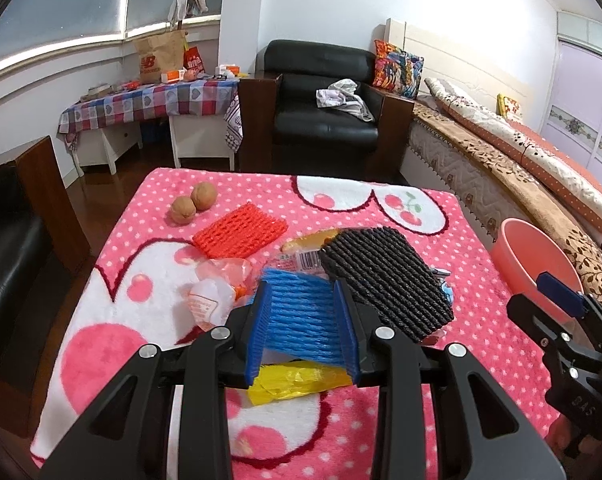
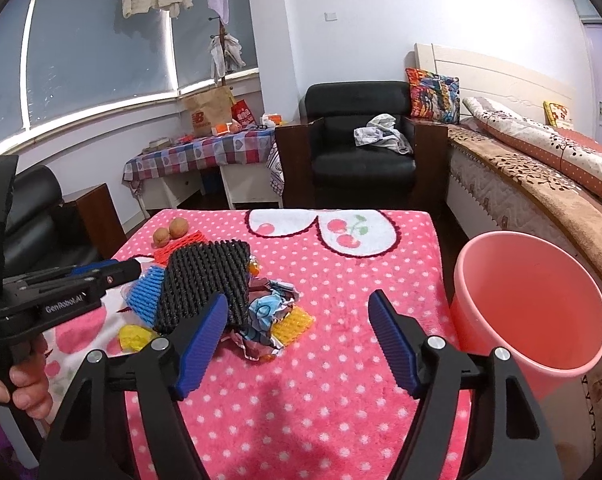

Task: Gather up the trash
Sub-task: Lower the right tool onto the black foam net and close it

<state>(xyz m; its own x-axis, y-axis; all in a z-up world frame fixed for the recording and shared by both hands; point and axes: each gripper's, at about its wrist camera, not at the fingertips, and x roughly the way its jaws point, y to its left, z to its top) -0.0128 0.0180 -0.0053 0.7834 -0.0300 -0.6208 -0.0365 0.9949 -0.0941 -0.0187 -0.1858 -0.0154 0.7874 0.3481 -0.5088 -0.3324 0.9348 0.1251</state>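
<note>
Bedroom furniture rings the scene: a black leather armchair [image 1: 325,92] at the far wall, a bed [image 1: 533,160] along the right, and a side table under a checked cloth [image 1: 153,100] at the far left. Nearer stands the worktop [image 2: 341,360], covered with a pink polka-dot blanket printed with cherries.

Trash lies in a loose heap on the worktop's left half. A black foam net sleeve [image 1: 385,280] lies tilted over the pile, with a red foam net sleeve [image 1: 241,232] just beyond it and two walnuts [image 1: 193,202] at the far left, touching each other. A barcoded wrapper [image 1: 305,258] and a crumpled clear plastic bag [image 1: 217,284] lie between them, and a yellow plastic bag [image 1: 297,380] lies nearest the left camera. From the right wrist view, a crumpled printed wrapper [image 2: 267,320] and a yellow foam net piece [image 2: 295,324] lie at the heap's near right edge.

The left claw [image 1: 303,312] is pinching a blue foam net sleeve [image 1: 301,316] between its blue pads, above the yellow bag. The right claw [image 2: 297,344] stands spread wide with nothing between its fingers, near the printed wrapper. A pink plastic bucket [image 2: 533,304] stands off the worktop's right edge, against the bed.
</note>
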